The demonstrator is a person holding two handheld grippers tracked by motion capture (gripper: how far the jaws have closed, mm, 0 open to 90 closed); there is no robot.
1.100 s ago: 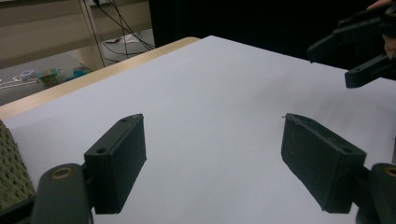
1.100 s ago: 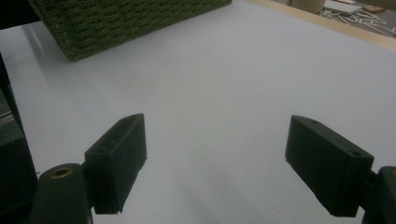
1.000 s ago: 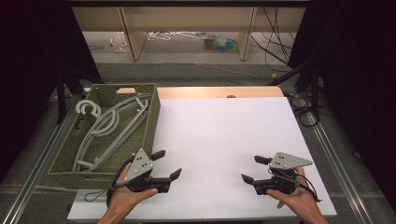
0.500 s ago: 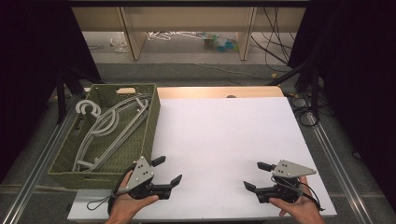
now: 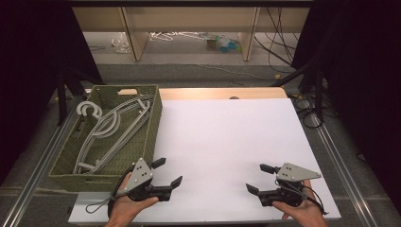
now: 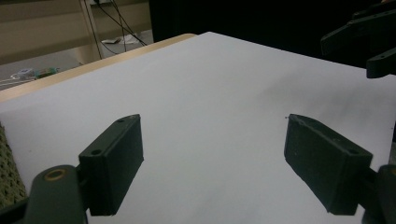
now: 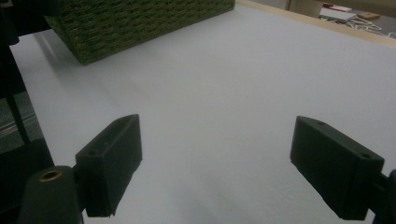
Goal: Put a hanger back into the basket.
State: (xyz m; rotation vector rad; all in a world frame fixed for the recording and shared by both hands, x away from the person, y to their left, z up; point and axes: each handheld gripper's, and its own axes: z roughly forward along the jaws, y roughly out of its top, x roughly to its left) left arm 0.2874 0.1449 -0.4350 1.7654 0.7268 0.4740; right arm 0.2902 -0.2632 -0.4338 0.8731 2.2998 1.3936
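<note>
Left gripper (image 5: 168, 173) held low over the white tabletop (image 5: 227, 142) at about 7 o'clock, fingers (image 6: 114, 158) spread wide, released, grasping nothing and touching nothing; bare white surface seen between them in the left gripper view. Sat just beside the near right corner of the green woven basket (image 5: 153, 127), apart from it. Right gripper (image 5: 259, 178) held at about 5 o'clock, well apart from the left, fingers (image 7: 112, 156) likewise spread wide and empty, only bare tabletop between them in the right gripper view, basket wall (image 7: 140, 23) farther off at 11 o'clock there. Grey hangers (image 5: 111, 130) lay piled inside the basket at about 9 o'clock, one hook (image 5: 88, 109) poking up over its far left rim. Each gripper gripped from below by a hand (image 5: 125, 208).
</note>
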